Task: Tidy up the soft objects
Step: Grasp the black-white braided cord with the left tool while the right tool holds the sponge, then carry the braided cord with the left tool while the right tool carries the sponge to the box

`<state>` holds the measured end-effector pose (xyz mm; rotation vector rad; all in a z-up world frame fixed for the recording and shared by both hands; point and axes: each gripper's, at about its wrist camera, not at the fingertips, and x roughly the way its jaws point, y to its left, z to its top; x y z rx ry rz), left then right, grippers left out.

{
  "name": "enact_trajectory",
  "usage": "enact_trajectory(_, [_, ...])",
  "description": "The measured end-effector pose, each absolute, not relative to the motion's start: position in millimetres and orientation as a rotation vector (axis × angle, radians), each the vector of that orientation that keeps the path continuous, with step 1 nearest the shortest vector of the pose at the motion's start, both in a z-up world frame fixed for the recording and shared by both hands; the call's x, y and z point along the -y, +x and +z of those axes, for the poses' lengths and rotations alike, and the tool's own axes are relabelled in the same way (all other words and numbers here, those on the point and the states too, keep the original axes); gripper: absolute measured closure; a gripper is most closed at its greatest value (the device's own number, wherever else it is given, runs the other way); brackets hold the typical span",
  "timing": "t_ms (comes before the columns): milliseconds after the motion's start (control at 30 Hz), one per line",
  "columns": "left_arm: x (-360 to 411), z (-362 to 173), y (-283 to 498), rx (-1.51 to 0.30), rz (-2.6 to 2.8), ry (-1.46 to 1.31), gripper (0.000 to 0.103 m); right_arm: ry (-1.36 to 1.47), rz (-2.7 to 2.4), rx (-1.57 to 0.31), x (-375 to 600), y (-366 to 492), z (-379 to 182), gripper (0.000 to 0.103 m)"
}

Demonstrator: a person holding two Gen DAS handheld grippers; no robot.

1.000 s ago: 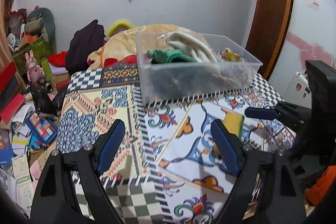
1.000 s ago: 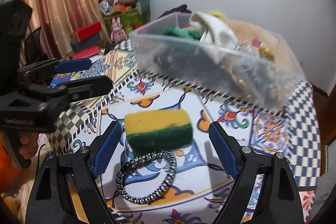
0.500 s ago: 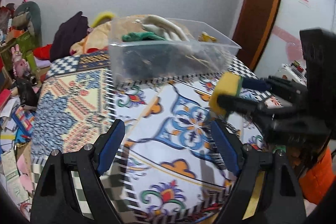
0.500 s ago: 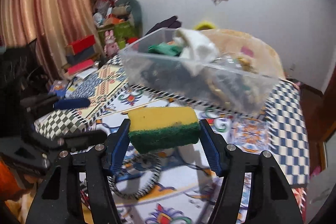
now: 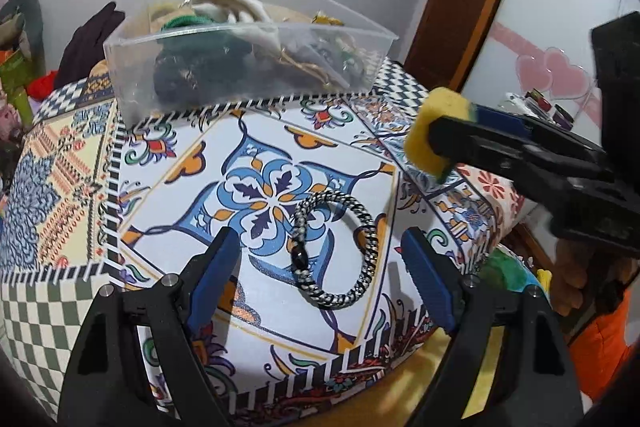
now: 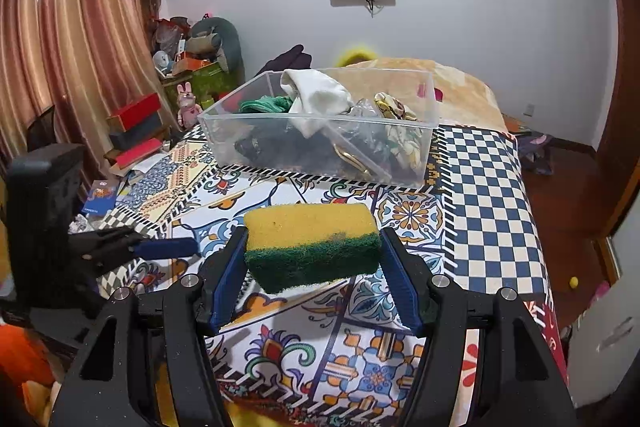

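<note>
Both tools were matte black plastic. The left gripper (image 5: 324, 263) had two angular black arms with triangular cut-outs, silver round screws near the knuckles, and ribbed blue pads lining the fingers (image 5: 218, 267). The right gripper (image 6: 312, 279) matched: blue-lined fingers (image 6: 228, 283), silver screws, and a boxy black body behind.

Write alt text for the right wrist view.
The right hand-held gripper holds a yellow and green sponge above a patterned tablecloth. Beyond it sits a clear plastic bin filled with soft items.
</note>
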<state>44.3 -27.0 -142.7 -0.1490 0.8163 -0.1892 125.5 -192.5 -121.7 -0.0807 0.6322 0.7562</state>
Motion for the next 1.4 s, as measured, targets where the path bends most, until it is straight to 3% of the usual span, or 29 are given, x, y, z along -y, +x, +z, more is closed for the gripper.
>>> enact_trajectory(67, [29.2,-145.3,44.9,-0.808,-0.17,-0.137,0.025,-0.072,0.766,-0.633,192.8,124.6,-121.3,0.042])
enact_trajectory(167, [33.5,-147.8,45.2,-0.794,-0.146,-0.1,0.041,-0.061,0.772,-0.632,194.3,123.1,-121.4,0.042])
enact_trajectory(367, [29.6,-148.9,48.3,-0.776,-0.106,-0.07,0.083,-0.056,0.771,-0.64,193.1,124.7,-124.0,0.042])
enact_trajectory(400, [26.8,-148.9,49.3,-0.78,-0.11,-0.083,0.095,-0.055,0.77,-0.642,192.8,125.4,-124.5,0.042])
enact_trajectory(1400, [-15.0,-45.4,111.3,-0.534,-0.027,0.003,0.097,-0.089,0.718,-0.477,161.7,188.8,-69.7,0.042])
